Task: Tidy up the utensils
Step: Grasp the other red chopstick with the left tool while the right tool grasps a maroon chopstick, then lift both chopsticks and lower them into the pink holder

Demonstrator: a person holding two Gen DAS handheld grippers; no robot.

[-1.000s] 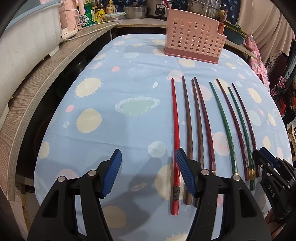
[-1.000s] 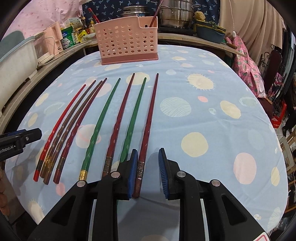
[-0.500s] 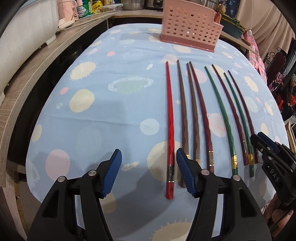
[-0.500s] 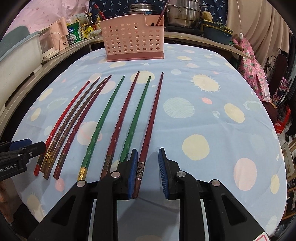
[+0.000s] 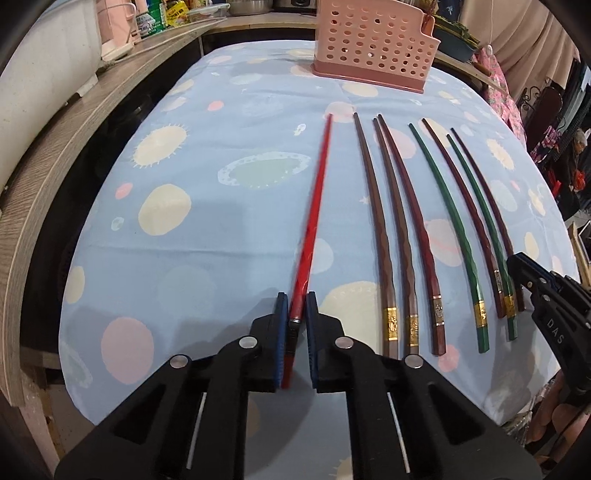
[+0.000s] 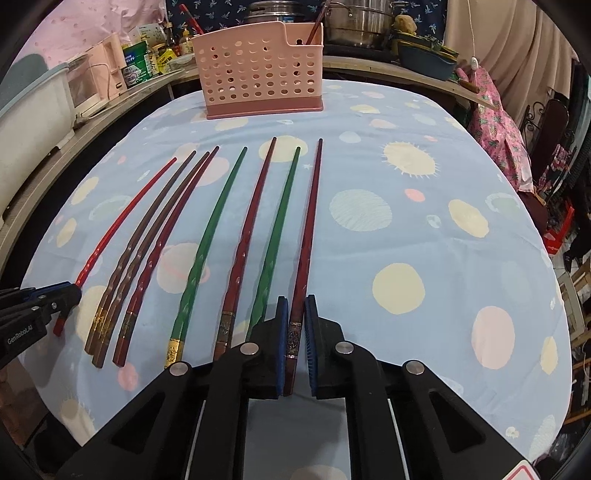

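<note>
Chopsticks lie in a row on the blue, spotted tablecloth [image 6: 424,229], eight in all, their thin tips pointing toward a pink perforated utensil holder [image 6: 262,74] that stands at the far end of the table. From the right wrist view the holder has a taller main section and a lower compartment at its right end; a single dark red stick [image 6: 316,31] leans out of that lower compartment. What else may sit inside cannot be made out through the holes.

The left gripper [image 5: 295,306] has just closed its blue pads on the thick end of the bright red chopstick [image 5: 314,206], the leftmost of the row, which is angled slightly away from its neighbours. The right gripper [image 6: 295,310] has likewise just closed, clamped on the banded end of the dark maroon chopstick [image 6: 308,236] at the right edge of the row. Between these two lie two brown chopsticks [image 5: 376,221], a dark red one, a green chopstick [image 6: 207,243], another dark red one and a second green one, all flat on the cloth.

Pots and bottles crowd the counter behind the holder.
</note>
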